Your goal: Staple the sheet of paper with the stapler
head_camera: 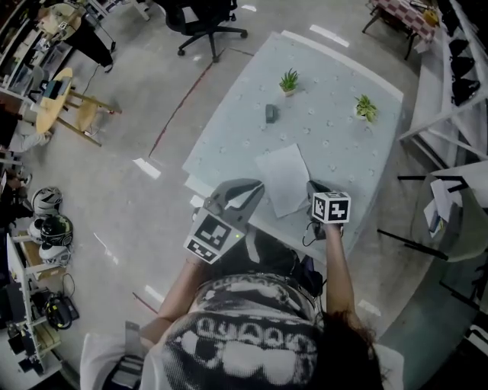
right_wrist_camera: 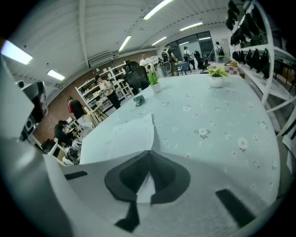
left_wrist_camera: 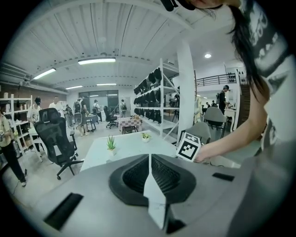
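A pale table (head_camera: 335,91) with a small flower print stands on a grey shop floor, with a black office chair (head_camera: 204,15) beyond its far end. 2 small potted plants (head_camera: 288,80) (head_camera: 366,108) sit near the far edge, and the dark stapler (head_camera: 271,114) lies between them and the sheet of paper (head_camera: 282,177), apart from both grippers. The right gripper (head_camera: 314,187) is at the sheet's right edge. In the right gripper view its jaws (right_wrist_camera: 148,152) meet on that edge, and the paper (right_wrist_camera: 120,139) rises off the cloth there. The left gripper (head_camera: 244,189) hangs just off the near table edge, its jaws pressed together with nothing between them (left_wrist_camera: 150,159).
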